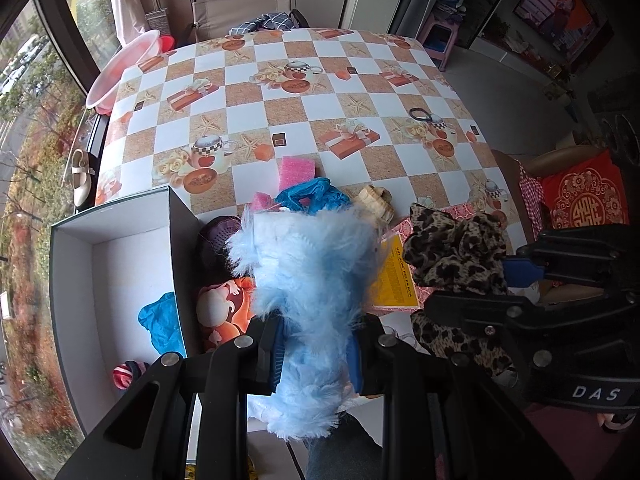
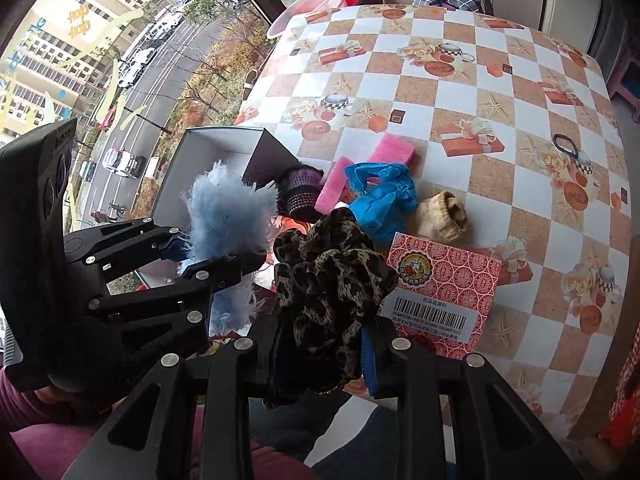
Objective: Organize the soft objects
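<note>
1. Left wrist view – the left gripper [image 1: 316, 344] is clenched on one fluffy blue piece [image 1: 308, 276], held above the near edge of the table [image 1: 360, 92], just right of the box wall.
2. Same view – the right gripper [image 1: 516, 276] enters from the right, grasping one leopard-print scrunchie [image 1: 452, 252] beside the fluffy piece.
3. One open white box [image 1: 116, 264] stands at the table's left; inside lie one blue cloth [image 1: 160, 324] and one red striped item [image 1: 126, 374] – contents seen only from this view.
4. Still on the table: two pink sponges [image 1: 294, 170], one blue crumpled cloth [image 1: 312, 196], one purple knitted piece [image 1: 218, 236], one beige knitted piece [image 1: 376, 202], one black hair tie [image 1: 420, 114].
5. Right wrist view – the scrunchie [image 2: 332, 284] fills the clenched right gripper [image 2: 324, 356]; the left gripper [image 2: 188, 256] and its fluffy piece [image 2: 228, 212] hang over the box [image 2: 224, 148].
6. Only this view shows the red patterned carton [image 2: 444, 280] with its barcode; the left wrist view shows only a yellow side of it.
</note>
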### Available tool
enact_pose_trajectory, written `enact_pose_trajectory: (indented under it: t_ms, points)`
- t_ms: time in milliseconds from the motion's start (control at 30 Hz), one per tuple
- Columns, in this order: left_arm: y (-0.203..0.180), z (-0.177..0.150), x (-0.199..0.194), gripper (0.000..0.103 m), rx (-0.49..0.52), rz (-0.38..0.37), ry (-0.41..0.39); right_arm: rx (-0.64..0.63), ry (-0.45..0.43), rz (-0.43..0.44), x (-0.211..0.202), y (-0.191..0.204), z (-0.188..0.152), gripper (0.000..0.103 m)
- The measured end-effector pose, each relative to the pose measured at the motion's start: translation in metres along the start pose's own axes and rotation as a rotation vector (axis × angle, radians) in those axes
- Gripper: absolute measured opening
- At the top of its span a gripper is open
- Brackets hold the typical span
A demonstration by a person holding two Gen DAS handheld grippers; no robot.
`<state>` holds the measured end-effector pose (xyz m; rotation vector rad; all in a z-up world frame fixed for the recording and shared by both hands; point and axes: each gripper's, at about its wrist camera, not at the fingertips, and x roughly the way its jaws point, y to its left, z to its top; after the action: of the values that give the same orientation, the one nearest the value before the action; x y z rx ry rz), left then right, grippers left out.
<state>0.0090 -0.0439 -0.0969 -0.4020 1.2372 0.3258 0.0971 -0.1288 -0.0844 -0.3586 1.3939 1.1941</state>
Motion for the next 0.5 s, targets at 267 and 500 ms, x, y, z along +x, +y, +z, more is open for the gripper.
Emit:
enact_pose_trajectory:
  t_ms: [267,500]
  points:
    - [0.01,-0.006,-0.006,0.027,-0.026,0.006,-0.014,-0.015,0.005,0.002,0.003,0.009,-0.001,0.032]
    - [0.024,-0.013,-0.014,0.027,-0.049,0.016,-0.032,-0.023,0.006,0.014,0.009,0.021,0.001,0.032]
